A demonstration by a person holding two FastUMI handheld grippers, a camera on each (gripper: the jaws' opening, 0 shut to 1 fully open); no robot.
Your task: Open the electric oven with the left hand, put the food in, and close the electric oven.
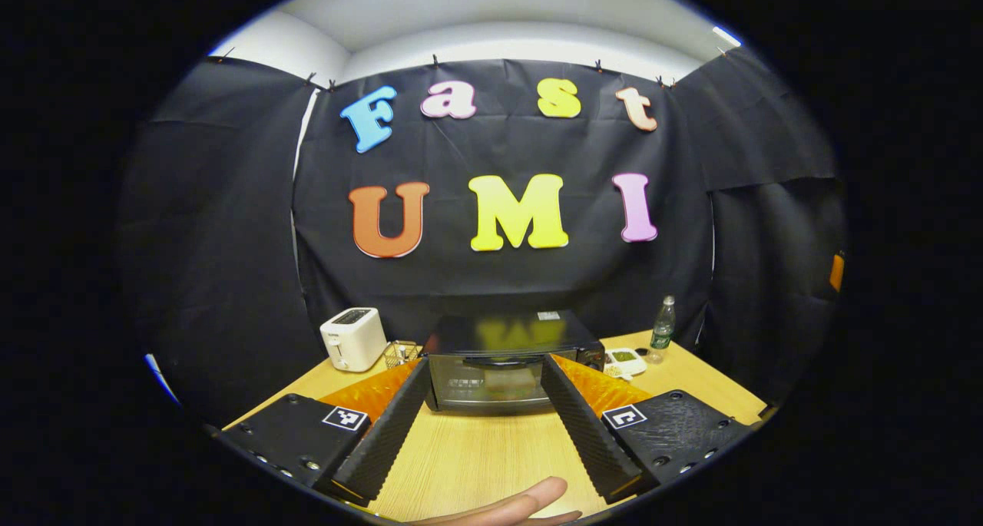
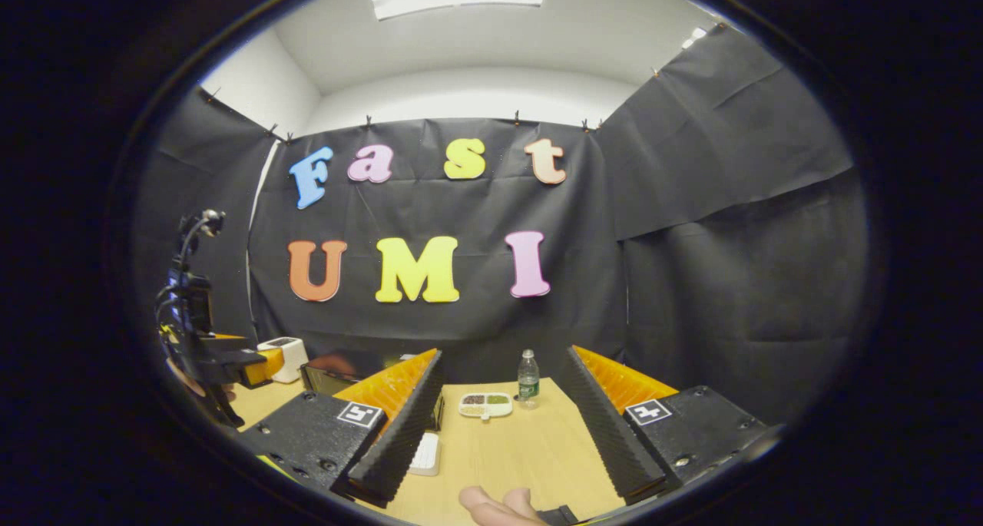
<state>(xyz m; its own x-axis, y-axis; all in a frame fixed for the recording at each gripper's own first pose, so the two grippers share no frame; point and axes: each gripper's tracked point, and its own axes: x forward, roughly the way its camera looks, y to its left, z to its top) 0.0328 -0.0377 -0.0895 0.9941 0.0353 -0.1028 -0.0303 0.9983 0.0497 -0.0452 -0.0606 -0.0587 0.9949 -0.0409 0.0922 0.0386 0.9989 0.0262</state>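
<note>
A black electric oven (image 1: 503,361) with a glass door stands shut at the back of the wooden table (image 1: 476,457). My left gripper (image 1: 484,407) hangs open in front of it, the oven framed between its fingers, well apart from the door. A white plate of food (image 1: 626,359) lies right of the oven; in the right gripper view the plate (image 2: 485,404) sits ahead between the open fingers of my right gripper (image 2: 503,422), nothing held. The oven (image 2: 330,374) shows at the left there, with the left gripper (image 2: 223,361) in front of it.
A white toaster (image 1: 352,337) and a small wire basket (image 1: 401,352) stand left of the oven. A plastic bottle (image 1: 663,325) stands by the plate, also seen as the bottle (image 2: 527,378). A white keypad-like object (image 2: 425,453) lies on the table. Fingers of a hand (image 1: 522,507) show at the bottom.
</note>
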